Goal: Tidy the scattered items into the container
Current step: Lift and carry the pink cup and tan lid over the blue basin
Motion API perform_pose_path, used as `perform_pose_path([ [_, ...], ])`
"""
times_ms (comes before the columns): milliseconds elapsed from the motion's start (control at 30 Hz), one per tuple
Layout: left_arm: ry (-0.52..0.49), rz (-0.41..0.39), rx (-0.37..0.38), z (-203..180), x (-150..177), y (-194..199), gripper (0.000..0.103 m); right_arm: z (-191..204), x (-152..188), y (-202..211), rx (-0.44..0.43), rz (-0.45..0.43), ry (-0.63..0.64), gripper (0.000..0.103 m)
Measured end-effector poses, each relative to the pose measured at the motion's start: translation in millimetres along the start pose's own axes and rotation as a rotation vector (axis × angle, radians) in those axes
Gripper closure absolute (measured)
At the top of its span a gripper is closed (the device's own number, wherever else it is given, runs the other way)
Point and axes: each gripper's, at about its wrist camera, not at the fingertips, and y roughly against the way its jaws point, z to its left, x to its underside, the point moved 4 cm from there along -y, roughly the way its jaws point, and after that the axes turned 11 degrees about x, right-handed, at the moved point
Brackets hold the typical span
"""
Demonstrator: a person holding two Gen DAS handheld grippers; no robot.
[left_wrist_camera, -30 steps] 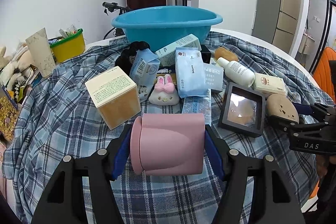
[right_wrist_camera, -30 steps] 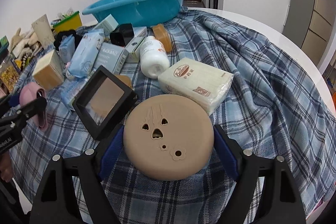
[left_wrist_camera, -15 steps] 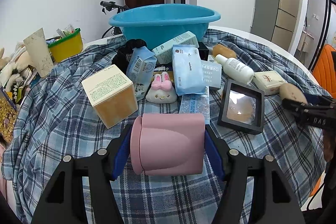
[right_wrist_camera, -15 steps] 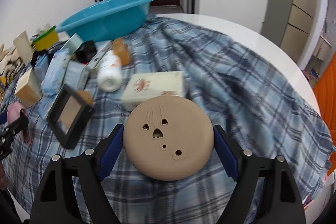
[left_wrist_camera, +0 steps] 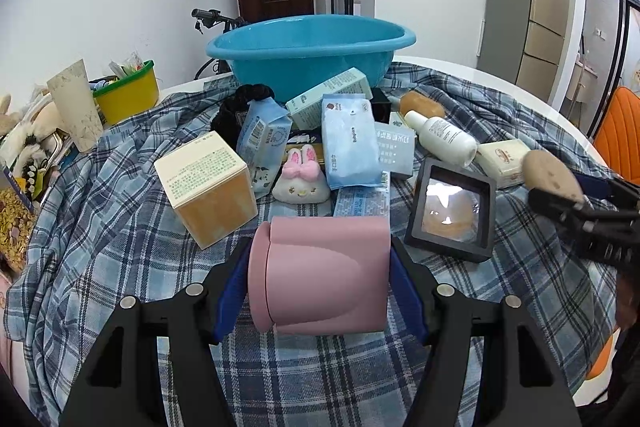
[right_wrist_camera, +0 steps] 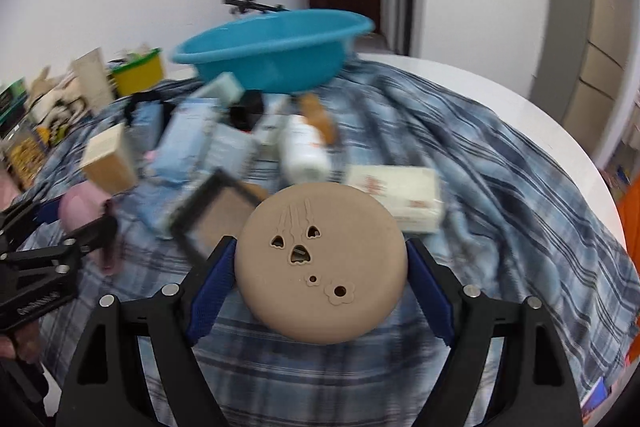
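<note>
Your left gripper (left_wrist_camera: pixel 320 277) is clamped on the pink cup (left_wrist_camera: pixel 320 273), which lies on its side between the blue pads, above the plaid cloth (left_wrist_camera: pixel 120 227) at the near edge of the table. Your right gripper (right_wrist_camera: pixel 322 267) is clamped on the tan disc (right_wrist_camera: pixel 322 261), a round flat thing with small cut-out holes, also held over the cloth, in front of the black frame (right_wrist_camera: pixel 212 215). In the left view you see the disc (left_wrist_camera: pixel 550 175) and the right gripper (left_wrist_camera: pixel 560 201) at the far right, well apart from the cup. Beyond the cup the other items are still scattered on the cloth: a cream box (left_wrist_camera: pixel 206 187) at the left, a plush bunny (left_wrist_camera: pixel 302 179) and a blue pack (left_wrist_camera: pixel 350 143) in the middle, the black frame (left_wrist_camera: pixel 452 211), a white bottle (left_wrist_camera: pixel 442 137) and a pale packet (left_wrist_camera: pixel 504 157) at the right. The blue basin (left_wrist_camera: pixel 312 57) stands behind all of them at the far side of the table. The right view is blurred, so small details there are not clear.
</note>
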Motion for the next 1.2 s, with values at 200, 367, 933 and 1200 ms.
perform_pose_path([
  [200, 0.003, -0.037, -0.02, -2, -3, 6, 0.036, 25, -6, 17, -0.025, -0.073, 0.036, 0.022],
  [367, 0.009, -0.119, -0.031, -2, -9, 21, 0.036, 27, -13, 27, -0.01, -0.137, 0.023, 0.022],
  [933, -0.065, -0.509, -0.062, -14, -25, 89, 0.036, 24, -29, 78, 0.001, -0.457, -0.026, 0.022],
  [1200, -0.064, -0.502, -0.061, -13, -37, 90, 0.036, 23, -41, 79, -0.01, -0.454, -0.027, 0.022],
])
